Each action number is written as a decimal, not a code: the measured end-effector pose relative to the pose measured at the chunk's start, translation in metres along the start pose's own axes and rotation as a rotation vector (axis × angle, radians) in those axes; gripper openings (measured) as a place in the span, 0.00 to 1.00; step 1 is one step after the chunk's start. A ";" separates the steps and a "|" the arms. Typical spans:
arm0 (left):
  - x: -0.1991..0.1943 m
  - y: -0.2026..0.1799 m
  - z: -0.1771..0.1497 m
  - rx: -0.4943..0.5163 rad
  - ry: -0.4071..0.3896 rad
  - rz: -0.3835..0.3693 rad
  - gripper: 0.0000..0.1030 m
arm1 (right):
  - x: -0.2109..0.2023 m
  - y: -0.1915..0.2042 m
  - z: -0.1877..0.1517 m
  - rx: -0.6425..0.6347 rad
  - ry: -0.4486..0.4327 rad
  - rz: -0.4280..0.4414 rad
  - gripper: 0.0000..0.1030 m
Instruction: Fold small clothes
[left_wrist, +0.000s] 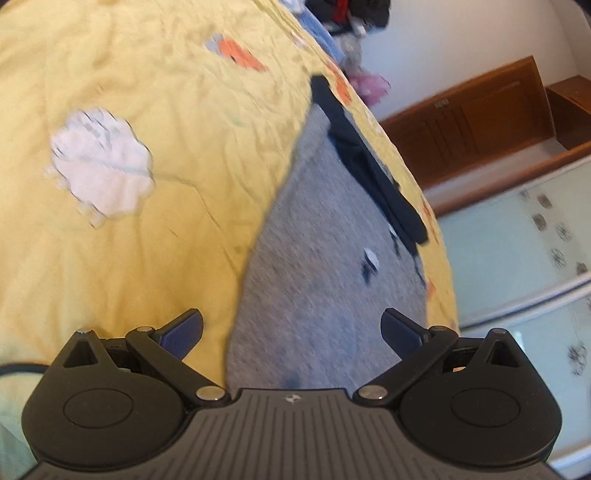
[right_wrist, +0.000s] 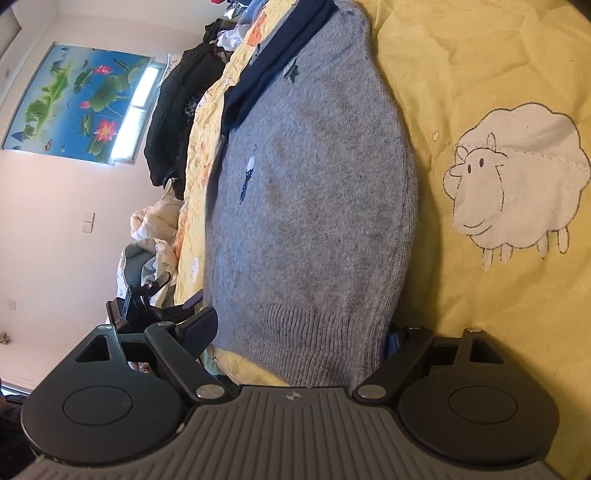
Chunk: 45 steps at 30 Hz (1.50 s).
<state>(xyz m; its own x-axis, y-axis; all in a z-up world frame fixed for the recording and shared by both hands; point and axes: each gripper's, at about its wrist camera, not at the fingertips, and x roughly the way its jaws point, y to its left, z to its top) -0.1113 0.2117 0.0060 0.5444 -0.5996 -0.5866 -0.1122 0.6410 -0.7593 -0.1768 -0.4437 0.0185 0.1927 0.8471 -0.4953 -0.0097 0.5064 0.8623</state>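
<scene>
A small grey knitted sweater (right_wrist: 314, 184) with a navy collar (right_wrist: 273, 62) lies flat on a yellow quilt (right_wrist: 498, 55) printed with sheep. My right gripper (right_wrist: 295, 332) is at its ribbed hem (right_wrist: 306, 332), which lies between the wide jaws. The left finger (right_wrist: 199, 328) stands beside the hem's edge and the right finger (right_wrist: 393, 339) is partly hidden under the knit. My left gripper (left_wrist: 293, 332) hovers open and holds nothing, over the edge where the sweater (left_wrist: 314, 240) meets the quilt (left_wrist: 129, 240). In the right wrist view it (right_wrist: 177, 291) shows by the sweater's left side.
A heap of dark clothes (right_wrist: 177, 110) and crumpled bedding (right_wrist: 155, 229) lie beyond the quilt's far edge. A lotus picture (right_wrist: 74, 99) hangs on the wall. A wooden cabinet (left_wrist: 480, 122) and pale sliding doors (left_wrist: 517, 258) stand past the bed.
</scene>
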 end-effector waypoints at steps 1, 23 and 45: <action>0.003 0.000 -0.004 -0.014 0.035 -0.038 1.00 | 0.000 0.000 0.000 0.001 -0.003 0.001 0.83; 0.024 0.006 -0.033 -0.029 0.223 -0.056 0.14 | -0.004 -0.032 -0.008 0.074 -0.046 -0.070 0.12; 0.091 -0.126 0.150 0.275 -0.158 -0.362 0.06 | -0.020 0.024 0.183 -0.114 -0.495 0.246 0.13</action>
<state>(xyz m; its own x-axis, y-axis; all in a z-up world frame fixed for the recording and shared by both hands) 0.0772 0.1481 0.0908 0.6296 -0.7414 -0.2323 0.3207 0.5203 -0.7915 -0.0010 -0.4780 0.0688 0.6085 0.7795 -0.1488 -0.2132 0.3413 0.9155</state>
